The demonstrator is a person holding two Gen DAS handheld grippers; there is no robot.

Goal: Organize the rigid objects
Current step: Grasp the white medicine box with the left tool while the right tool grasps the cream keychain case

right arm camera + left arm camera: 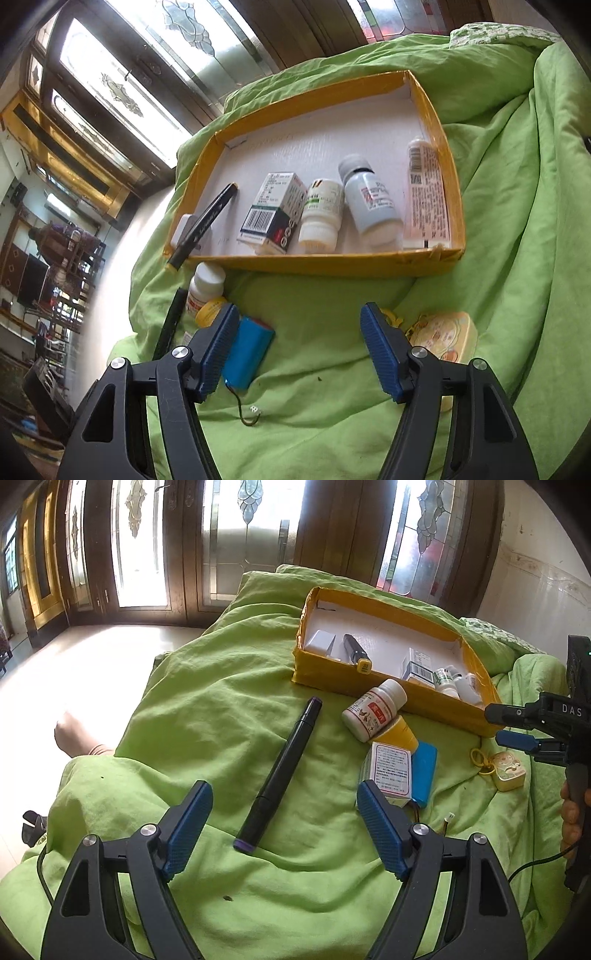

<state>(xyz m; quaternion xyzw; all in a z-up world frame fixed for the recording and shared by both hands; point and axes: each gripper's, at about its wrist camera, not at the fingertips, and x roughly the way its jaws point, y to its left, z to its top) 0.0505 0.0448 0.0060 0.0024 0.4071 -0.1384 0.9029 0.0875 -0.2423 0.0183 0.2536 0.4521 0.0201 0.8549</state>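
Note:
A yellow box (332,677) (332,264) lies on the green blanket and holds a black pen (207,221), a medicine carton (273,214), bottles (369,199) and a tube (424,195). A long black marker (280,771) lies on the blanket, between and just beyond the fingers of my open, empty left gripper (284,829). Beside the box lie a white bottle (373,709), a yellow-capped item (399,734), a small white carton (391,770), a blue battery pack (424,771) (245,354) and a gold tin (509,771) (447,336). My right gripper (299,349) is open and empty, between battery pack and tin.
The green blanket (221,709) is rumpled, with folds around the objects. The bed's left edge drops to a pale floor (55,672). Wooden doors with glass panes (236,542) stand behind. A battery wire with plug (251,411) trails on the blanket.

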